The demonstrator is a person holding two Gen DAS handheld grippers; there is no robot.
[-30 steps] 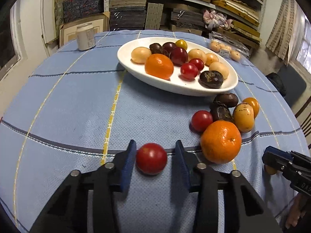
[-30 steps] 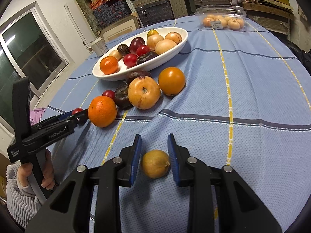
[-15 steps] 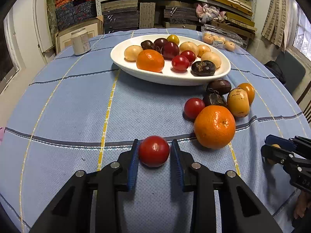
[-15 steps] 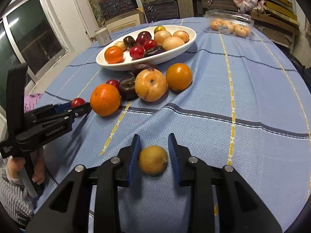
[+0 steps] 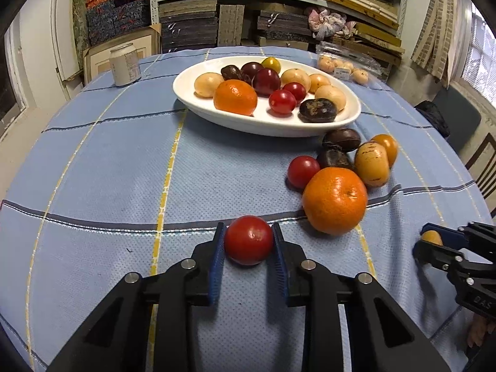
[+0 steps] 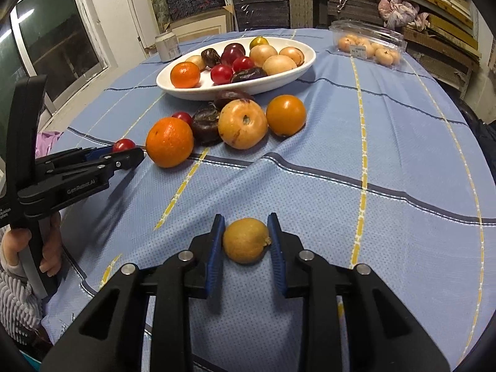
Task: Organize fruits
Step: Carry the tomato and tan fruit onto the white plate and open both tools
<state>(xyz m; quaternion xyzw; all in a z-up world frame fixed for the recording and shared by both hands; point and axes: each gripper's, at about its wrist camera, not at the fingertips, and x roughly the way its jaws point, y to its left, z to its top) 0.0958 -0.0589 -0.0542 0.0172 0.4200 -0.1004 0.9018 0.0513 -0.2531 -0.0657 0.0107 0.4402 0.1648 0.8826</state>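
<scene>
While my left tongs [image 5: 248, 241] clamp a red tomato [image 5: 248, 240] between both blue pads just above the blue cloth, I see bare cloth to the left up to the desk [image 5: 93, 161] edge. Right of them, a big orange [image 5: 334, 201] sits close, heading a loose cluster below the white plate [image 5: 248, 124]. A can [image 5: 125, 64] stands near the far left rim.

From the right wrist, my right tongs [image 6: 246, 241] are closed on a small yellow fruit [image 6: 246, 240], pads touching both sides. Open cloth stretches ahead and right toward a clear fruit box [image 6: 369, 45] by the far edge. The left tongs hold the tomato beside the orange.
</scene>
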